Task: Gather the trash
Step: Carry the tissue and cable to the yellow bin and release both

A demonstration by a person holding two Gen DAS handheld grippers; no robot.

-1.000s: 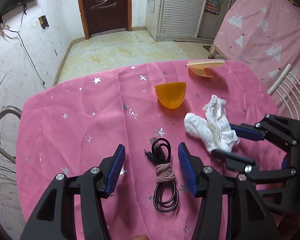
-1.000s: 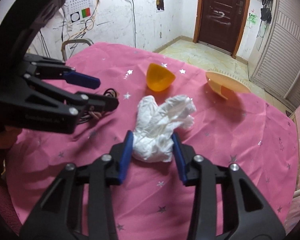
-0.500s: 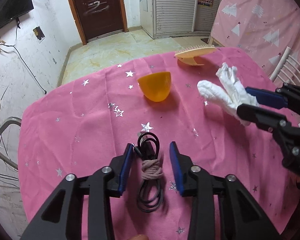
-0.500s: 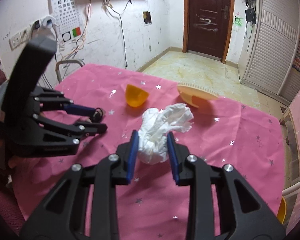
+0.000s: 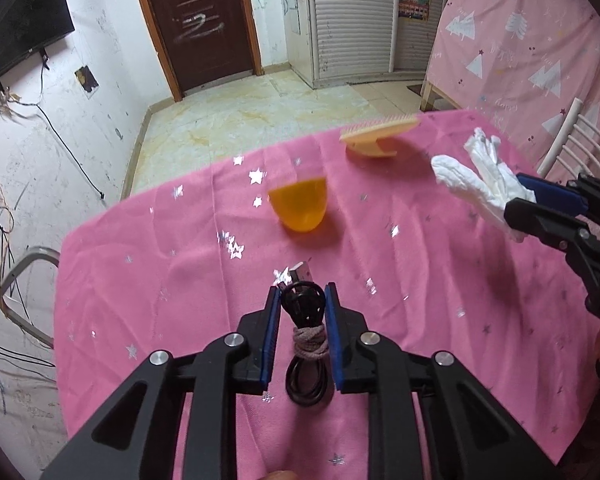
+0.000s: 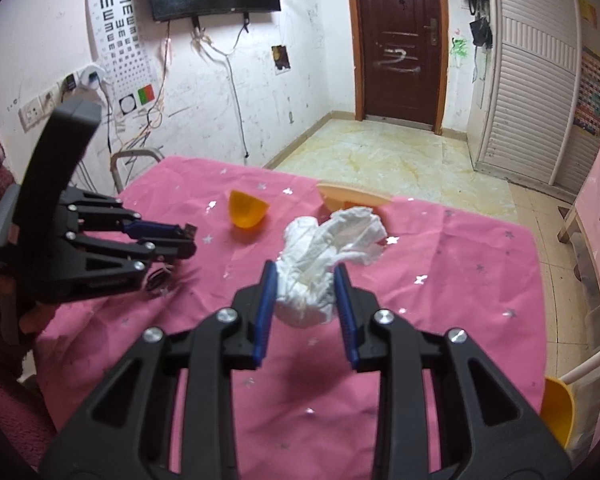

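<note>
My left gripper (image 5: 302, 294) is shut on a coiled black cable (image 5: 305, 332) tied with a brownish band and holds it above the pink star tablecloth (image 5: 148, 264). The left gripper also shows in the right wrist view (image 6: 180, 240), with the cable's plug at its tips. My right gripper (image 6: 305, 276) is shut on a crumpled white tissue (image 6: 324, 264) and holds it above the table. The tissue (image 5: 472, 176) and the right gripper (image 5: 540, 200) show at the right of the left wrist view.
An orange half-shell cup (image 5: 299, 208) lies on the cloth, also in the right wrist view (image 6: 246, 212). A peach brush-like piece (image 5: 376, 138) lies near the far edge. A white chair (image 5: 576, 148) stands at the right, a metal chair frame (image 5: 20, 288) at the left.
Both grippers have closed, the left on the cable and the right on the tissue, and both have risen from the table with their loads.
</note>
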